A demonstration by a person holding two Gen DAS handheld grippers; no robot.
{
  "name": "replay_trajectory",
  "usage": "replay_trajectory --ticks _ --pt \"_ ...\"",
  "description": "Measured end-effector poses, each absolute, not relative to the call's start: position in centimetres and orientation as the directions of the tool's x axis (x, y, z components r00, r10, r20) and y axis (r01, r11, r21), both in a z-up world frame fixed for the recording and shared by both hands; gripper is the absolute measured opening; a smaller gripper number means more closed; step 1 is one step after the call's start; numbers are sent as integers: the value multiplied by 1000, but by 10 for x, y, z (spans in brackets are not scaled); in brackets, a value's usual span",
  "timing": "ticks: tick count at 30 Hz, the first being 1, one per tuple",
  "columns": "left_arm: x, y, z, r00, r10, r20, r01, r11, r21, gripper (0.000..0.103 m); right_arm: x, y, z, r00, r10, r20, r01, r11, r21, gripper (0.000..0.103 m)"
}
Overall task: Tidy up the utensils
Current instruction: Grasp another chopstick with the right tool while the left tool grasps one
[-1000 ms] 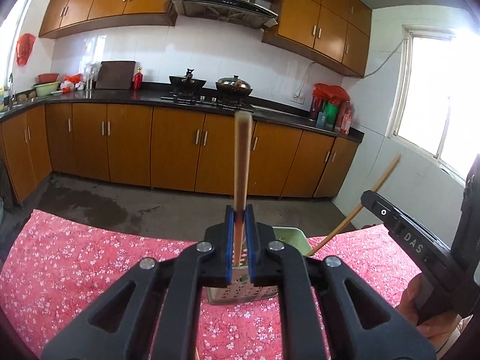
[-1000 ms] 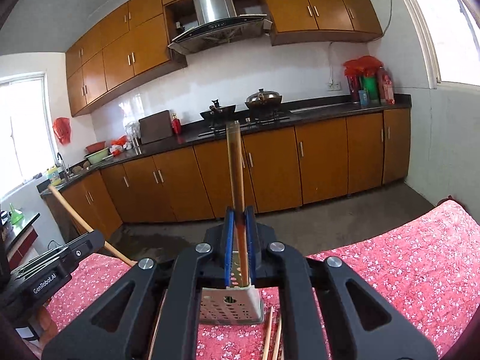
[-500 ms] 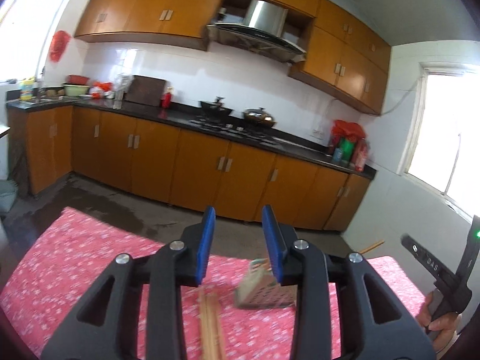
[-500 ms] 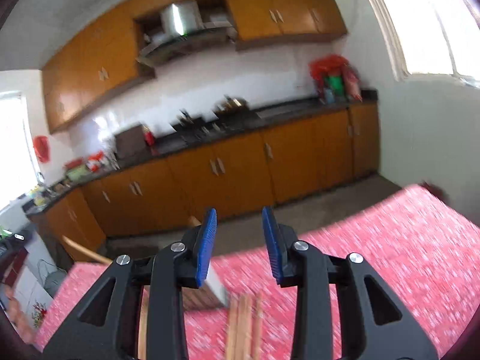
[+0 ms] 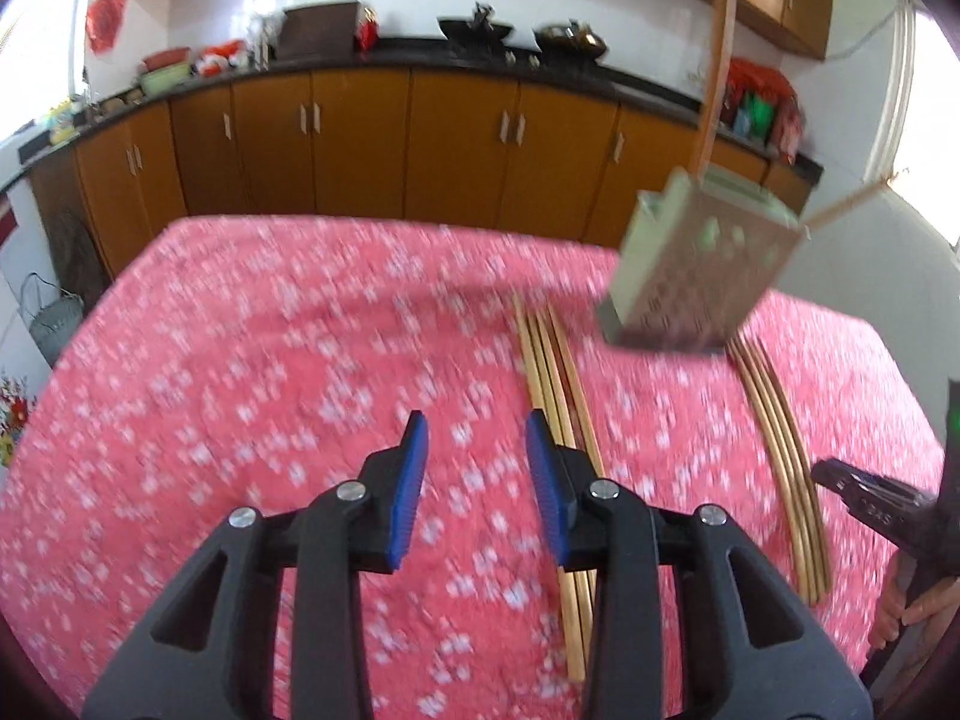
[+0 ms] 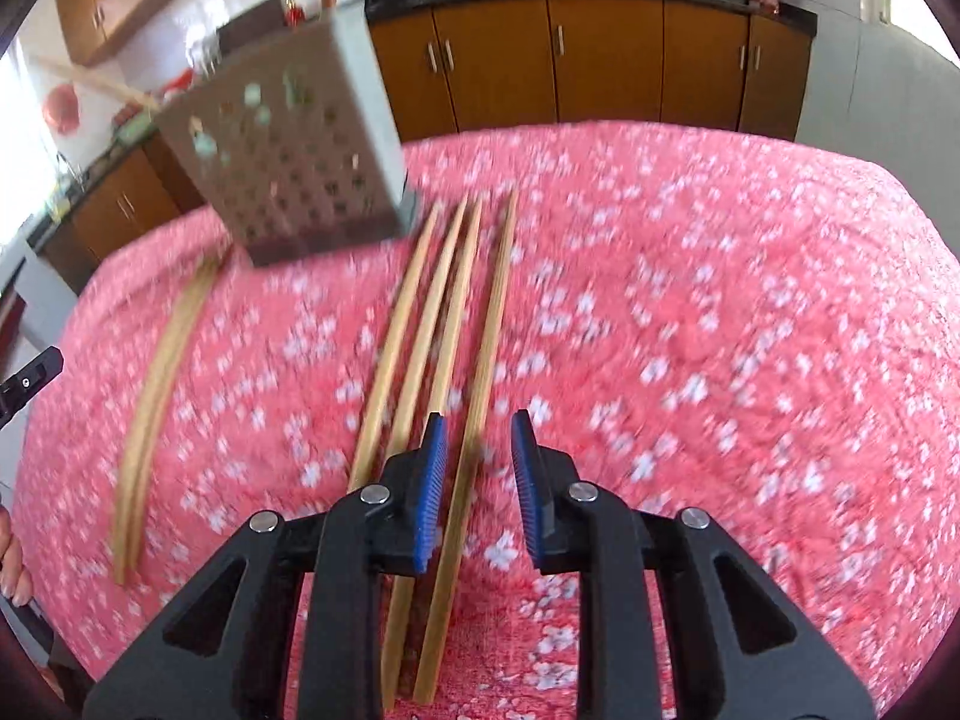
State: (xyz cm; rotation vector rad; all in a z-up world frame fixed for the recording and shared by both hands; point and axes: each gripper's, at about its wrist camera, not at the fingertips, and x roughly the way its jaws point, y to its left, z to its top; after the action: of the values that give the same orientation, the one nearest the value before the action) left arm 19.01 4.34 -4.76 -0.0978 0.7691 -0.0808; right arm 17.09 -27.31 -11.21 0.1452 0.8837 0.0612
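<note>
A perforated metal utensil holder (image 5: 696, 270) stands on the red floral tablecloth (image 5: 270, 348) with two chopsticks sticking out of it (image 5: 717, 78). It also shows in the right wrist view (image 6: 288, 144). Several wooden chopsticks (image 5: 555, 372) lie on the cloth just right of my open, empty left gripper (image 5: 477, 480). A second bundle (image 5: 780, 444) lies further right. My right gripper (image 6: 477, 480) is open and empty, low over several chopsticks (image 6: 444, 312). Another bundle (image 6: 156, 396) lies to its left.
Wooden kitchen cabinets (image 5: 360, 138) and a dark counter run behind the table. The other gripper and the hand holding it show at the right edge (image 5: 888, 516) of the left wrist view. The table's far edge is close behind the holder.
Both grippers let go of the chopsticks they held upright over the holder, opened, and swung down toward the chopsticks lying on the cloth.
</note>
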Motion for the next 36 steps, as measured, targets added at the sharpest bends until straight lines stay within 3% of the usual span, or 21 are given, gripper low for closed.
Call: replay_trajectory --ticks 3,14,26,28,36 --pt "186 34 -61 688 -137 -713 68 990 -124 33 172 -268 -111 652 53 -756 26 995 91 8" --pt "177 12 -88 615 -210 -760 132 978 -163 16 167 -295 -111 659 16 -752 106 988 114 8" --pt "185 -4 -98 604 -154 -782 123 987 -99 15 163 -286 -116 659 33 -752 72 992 107 8" --pt "190 -4 -99 606 -139 -783 112 990 -89 9 160 -283 -117 663 44 -748 53 993 106 8" --pt "217 50 -97 621 -29 -783 -12 999 -46 9 168 -302 -118 681 -23 -732 109 992 70 8"
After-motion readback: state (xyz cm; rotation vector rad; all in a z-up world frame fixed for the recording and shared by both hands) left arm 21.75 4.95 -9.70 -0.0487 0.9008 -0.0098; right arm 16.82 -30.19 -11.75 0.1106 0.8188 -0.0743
